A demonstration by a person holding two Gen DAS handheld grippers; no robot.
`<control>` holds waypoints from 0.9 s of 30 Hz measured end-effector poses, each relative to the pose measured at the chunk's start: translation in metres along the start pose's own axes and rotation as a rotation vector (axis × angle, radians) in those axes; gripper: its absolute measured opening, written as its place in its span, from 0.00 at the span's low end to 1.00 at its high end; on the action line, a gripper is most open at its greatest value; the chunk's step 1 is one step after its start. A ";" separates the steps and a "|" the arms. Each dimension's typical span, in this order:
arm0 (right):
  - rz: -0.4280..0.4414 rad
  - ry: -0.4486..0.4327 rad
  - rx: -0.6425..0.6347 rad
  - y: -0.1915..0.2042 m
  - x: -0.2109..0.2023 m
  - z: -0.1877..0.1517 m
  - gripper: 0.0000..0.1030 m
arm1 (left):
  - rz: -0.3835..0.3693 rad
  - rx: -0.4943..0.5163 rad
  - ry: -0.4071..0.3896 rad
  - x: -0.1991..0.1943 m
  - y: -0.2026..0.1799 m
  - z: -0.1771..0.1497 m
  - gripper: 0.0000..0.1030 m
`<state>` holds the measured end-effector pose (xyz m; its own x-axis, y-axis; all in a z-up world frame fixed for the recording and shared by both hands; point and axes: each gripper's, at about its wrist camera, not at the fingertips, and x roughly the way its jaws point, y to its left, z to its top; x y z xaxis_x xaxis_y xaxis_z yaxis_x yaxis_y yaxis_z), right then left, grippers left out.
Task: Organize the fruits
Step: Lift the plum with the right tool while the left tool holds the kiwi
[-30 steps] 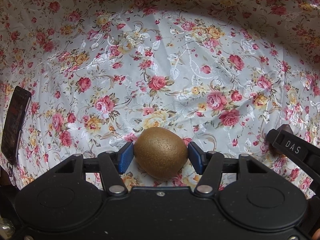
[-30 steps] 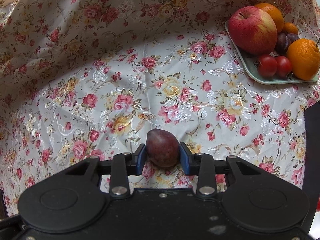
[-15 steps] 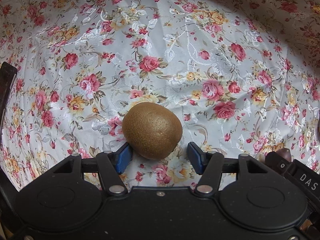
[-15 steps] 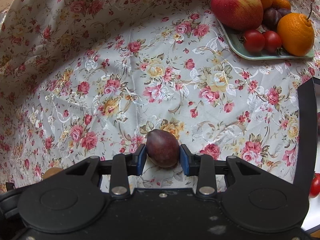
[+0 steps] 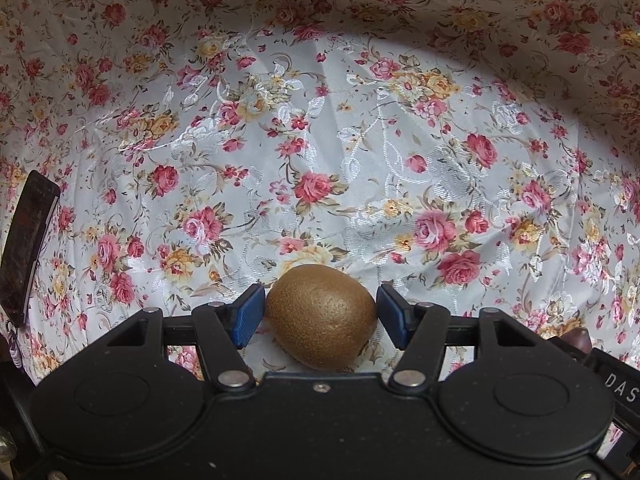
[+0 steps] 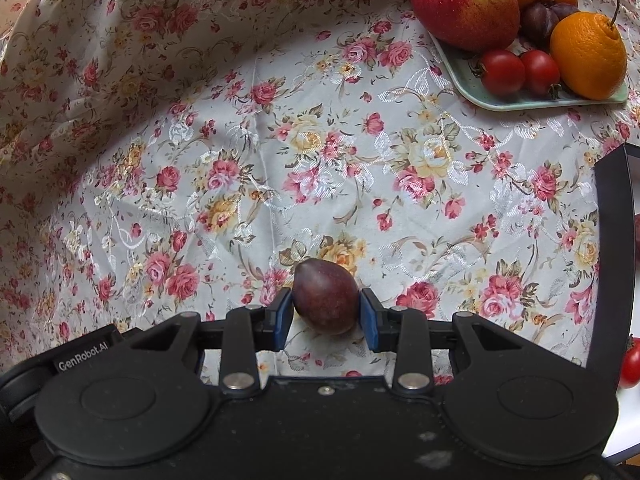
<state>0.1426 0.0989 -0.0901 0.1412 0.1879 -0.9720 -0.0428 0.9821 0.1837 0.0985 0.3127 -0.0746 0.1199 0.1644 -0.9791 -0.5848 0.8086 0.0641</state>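
Kiwi back between the left pads, plum carried nearer the fruit plate

Half a second ago the kiwi (image 5: 321, 316) lay ahead of the left gripper (image 5: 320, 314); now it sits between open jaws, a sliver apart, long axis crosswise. The right gripper (image 6: 326, 312) stays clamped on the plum (image 6: 325, 297), tip up-left, well short of the plate (image 6: 520, 102) with apple (image 6: 464, 0), still to be delivered.

Kiwi (image 5: 321, 317) back betw. left gripper (image 5: 320, 316) jaws vs 0.5 s ago; plate (image 6: 500, 101) nearer in right view.
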 end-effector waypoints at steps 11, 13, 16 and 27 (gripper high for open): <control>-0.010 -0.004 -0.024 0.005 0.004 -0.001 0.36 | -0.019 -0.026 0.033 0.009 0.003 0.000 0.61; -0.011 -0.003 -0.024 0.005 0.003 -0.001 0.36 | -0.021 -0.030 0.033 0.008 0.004 -0.001 0.61; -0.009 -0.004 -0.026 0.005 0.001 -0.002 0.36 | -0.034 -0.030 0.038 0.004 0.002 -0.004 0.61; -0.009 -0.021 -0.036 -0.007 -0.019 -0.009 0.36 | -0.046 0.024 0.006 -0.021 -0.024 -0.025 0.61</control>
<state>0.1316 0.0885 -0.0741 0.1628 0.1803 -0.9700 -0.0769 0.9825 0.1697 0.0905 0.2757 -0.0602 0.1412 0.1231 -0.9823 -0.5592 0.8287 0.0235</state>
